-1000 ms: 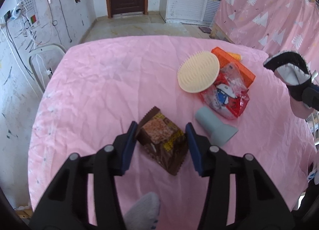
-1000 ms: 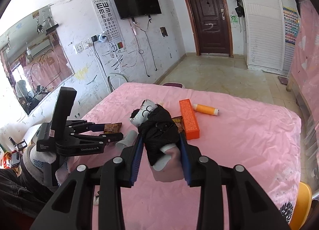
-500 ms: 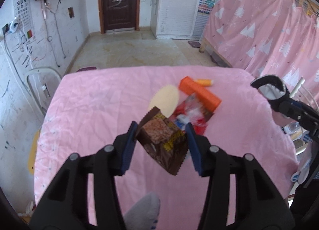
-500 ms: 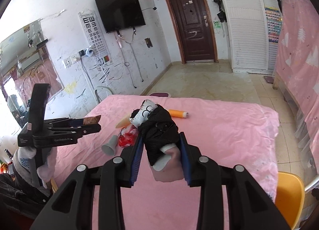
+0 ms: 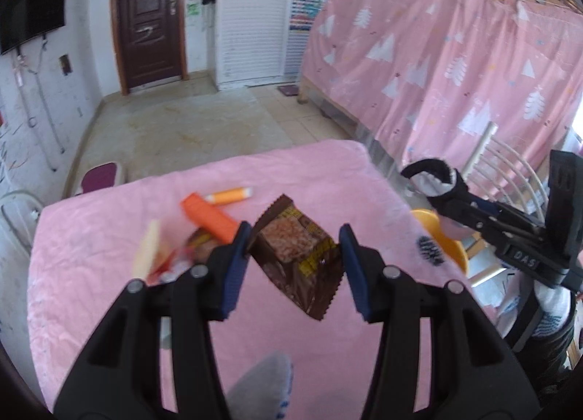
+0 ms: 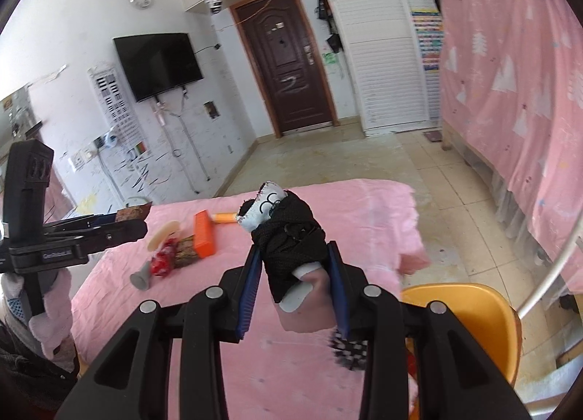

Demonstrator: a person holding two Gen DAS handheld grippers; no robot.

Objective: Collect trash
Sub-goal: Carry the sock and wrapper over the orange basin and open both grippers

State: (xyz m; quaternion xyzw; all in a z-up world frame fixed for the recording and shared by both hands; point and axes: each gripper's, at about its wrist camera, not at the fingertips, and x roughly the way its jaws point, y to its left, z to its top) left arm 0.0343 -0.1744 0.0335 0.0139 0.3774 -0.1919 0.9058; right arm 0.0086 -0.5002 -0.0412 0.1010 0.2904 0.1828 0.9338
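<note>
Snack wrapper (image 5: 297,256): brown, pinched between left tool (image 5: 295,263) fingers, lifted above pink surface (image 5: 91,274).
Right tool (image 6: 293,283): clamped on black-and-white cloth bundle (image 6: 288,238).
Beyond left tool: orange box (image 5: 209,216), orange tube (image 5: 229,196), red packet (image 6: 162,261).

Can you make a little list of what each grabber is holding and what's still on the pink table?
left gripper: shut on brown snack wrapper, held above the table
right gripper: shut on black and white cloth bundle
pink table: orange box, orange tube, red wrapper, grey cone, cream round brush
beside table: yellow chair
</note>
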